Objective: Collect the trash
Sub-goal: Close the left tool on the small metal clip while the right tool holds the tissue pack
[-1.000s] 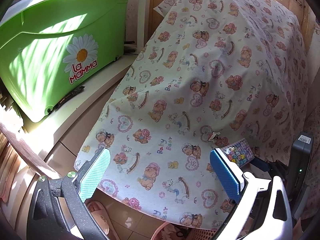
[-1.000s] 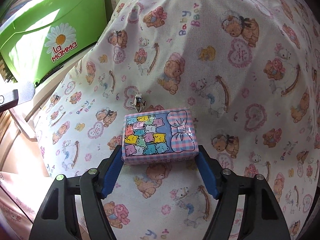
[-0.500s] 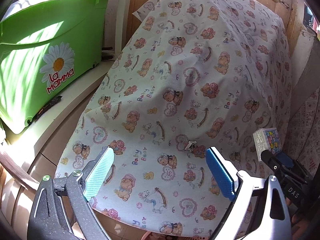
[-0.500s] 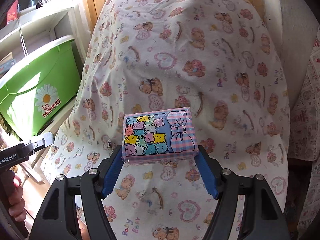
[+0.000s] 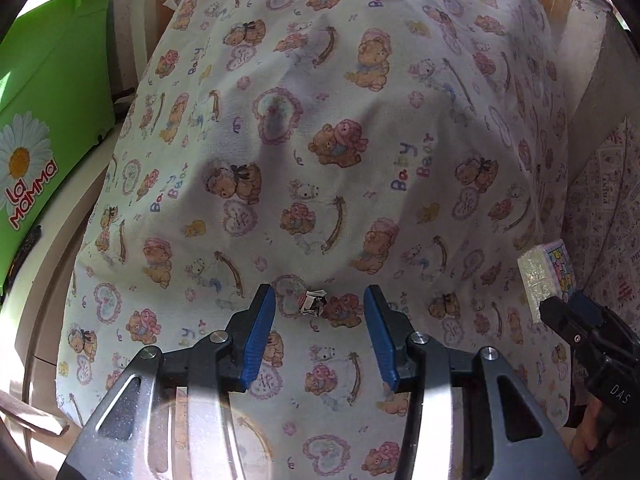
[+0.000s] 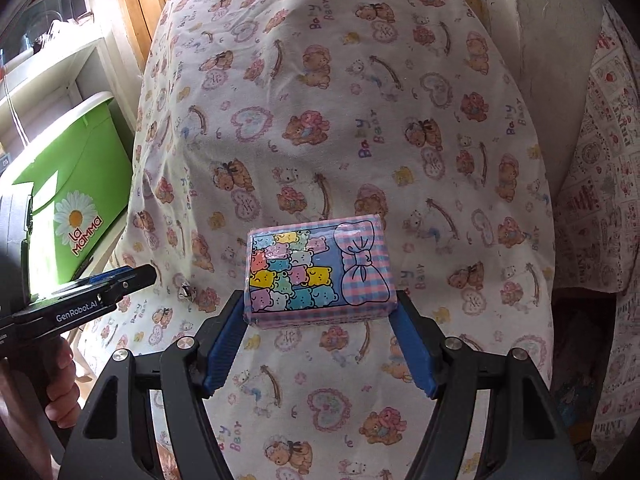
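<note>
Since a second ago the left gripper (image 5: 320, 312) has swung in over the small crumpled wrapper (image 5: 313, 303) — its fingers, then spread wide, are closing with the scrap between them, not yet pinched. The right gripper (image 6: 320, 312) holds the glossy, boxy tissue pack (image 6: 320, 270) clamped between its fingers, above the soft bear-print cloth (image 5: 340, 140). The step is picking up; next, the fingers must dip and pinch without snagging fabric.

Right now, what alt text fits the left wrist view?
The left gripper, jaws closing, frames a small crumpled wrapper lying on a teddy-bear print sheet, pads not yet touching it. At right, the right gripper holds a pastel tissue pack; a green bin stands at left.
</note>
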Demonstrator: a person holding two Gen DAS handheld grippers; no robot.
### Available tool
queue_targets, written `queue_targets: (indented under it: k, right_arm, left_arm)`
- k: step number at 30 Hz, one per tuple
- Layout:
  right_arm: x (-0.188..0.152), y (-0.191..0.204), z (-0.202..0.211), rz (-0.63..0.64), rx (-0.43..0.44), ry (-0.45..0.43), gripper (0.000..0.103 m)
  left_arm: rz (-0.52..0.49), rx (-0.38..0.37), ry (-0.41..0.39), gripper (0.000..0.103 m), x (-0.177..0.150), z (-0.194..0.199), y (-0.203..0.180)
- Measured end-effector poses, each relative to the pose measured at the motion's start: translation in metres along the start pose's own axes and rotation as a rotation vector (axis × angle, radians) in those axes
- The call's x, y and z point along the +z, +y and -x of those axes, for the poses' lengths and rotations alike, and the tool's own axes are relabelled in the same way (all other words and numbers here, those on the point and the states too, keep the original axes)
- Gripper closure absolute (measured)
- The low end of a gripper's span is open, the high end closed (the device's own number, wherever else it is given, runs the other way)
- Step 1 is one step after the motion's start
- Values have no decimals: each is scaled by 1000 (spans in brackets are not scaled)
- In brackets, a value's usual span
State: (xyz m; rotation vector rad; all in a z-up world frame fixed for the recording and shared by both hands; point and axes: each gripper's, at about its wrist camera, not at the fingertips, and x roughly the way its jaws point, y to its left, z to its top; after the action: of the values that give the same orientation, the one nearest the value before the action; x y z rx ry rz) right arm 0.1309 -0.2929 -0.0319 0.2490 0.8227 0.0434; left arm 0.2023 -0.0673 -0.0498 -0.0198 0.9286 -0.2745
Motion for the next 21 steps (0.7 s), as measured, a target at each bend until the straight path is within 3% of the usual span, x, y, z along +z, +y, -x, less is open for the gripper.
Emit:
queue_targets:
  k: [4,8,14,17,21]
  right_arm:
    - [-1,-2,3,10,1,3,30]
    - [-6,3,9,67,-25,-11,30]
    - [-7,5,11,97,-35,-8,30]
    - [-8,1,14,95,-41,-12,30]
    - [-9,-3,16,93,-50,-10,30]
  left_arm:
    - [-28,73,-17,63,-11,-26,-9]
    - [-30,19,5,67,-16,-42,-16]
    - [-112,129,13,71,-19,-56,-29]
    - [-117,173,8,91,-18,-62,-27]
    - [-46,103,23,96,-20,-52,-10]
